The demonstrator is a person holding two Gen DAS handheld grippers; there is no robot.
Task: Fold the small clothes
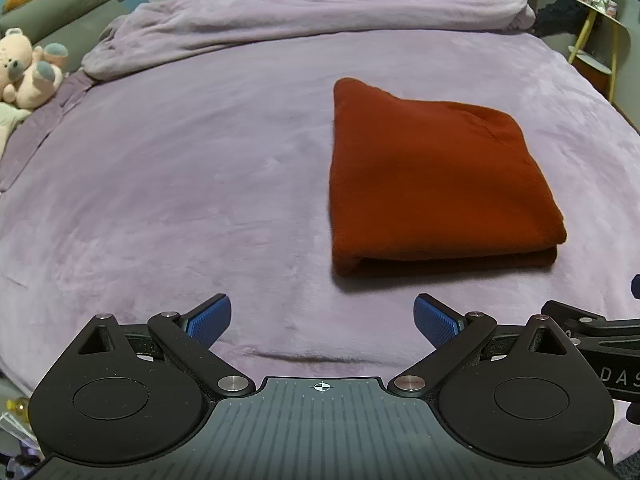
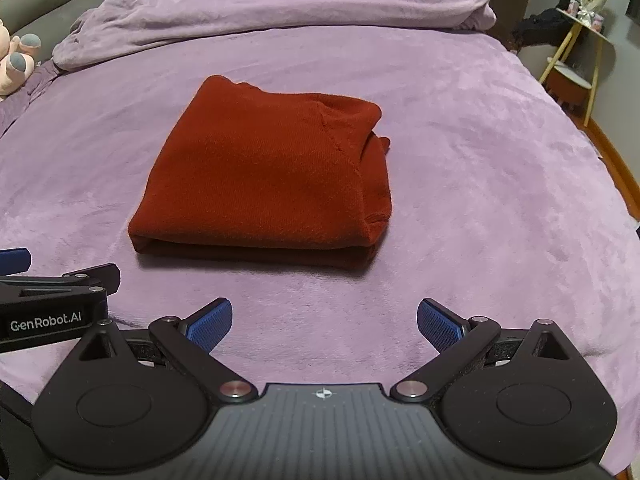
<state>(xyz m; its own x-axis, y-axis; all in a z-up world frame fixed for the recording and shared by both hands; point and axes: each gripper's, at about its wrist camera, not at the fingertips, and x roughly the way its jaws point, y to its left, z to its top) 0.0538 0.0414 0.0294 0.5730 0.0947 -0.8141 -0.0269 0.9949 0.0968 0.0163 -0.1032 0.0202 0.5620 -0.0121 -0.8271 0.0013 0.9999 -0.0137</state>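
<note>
A rust-red knitted garment [image 2: 264, 176] is seen lying folded into a thick, roughly square bundle on a bed covered with a plush lilac blanket [image 2: 460, 184]. In the right wrist view the bundle lies ahead of the right gripper [image 2: 324, 322] and a little to the left of its fingers, apart from them, with bare blanket between. The fingers are spread wide and nothing is held between the blue pads [image 2: 210, 324]. In the left wrist view the same garment [image 1: 432, 176] lies ahead and to the right of the left gripper [image 1: 323, 320], whose fingers are likewise spread wide and empty. Both grippers are held low over the blanket, side by side and short of the bundle's near folded edge; this placement, with nothing gripped, suggests that the folding is judged complete or nearly so. A bunched duvet [image 1: 320, 12] of the same lilac is seen beyond the garment, and a pink plush toy [image 1: 24, 68] far off to the left.
</note>
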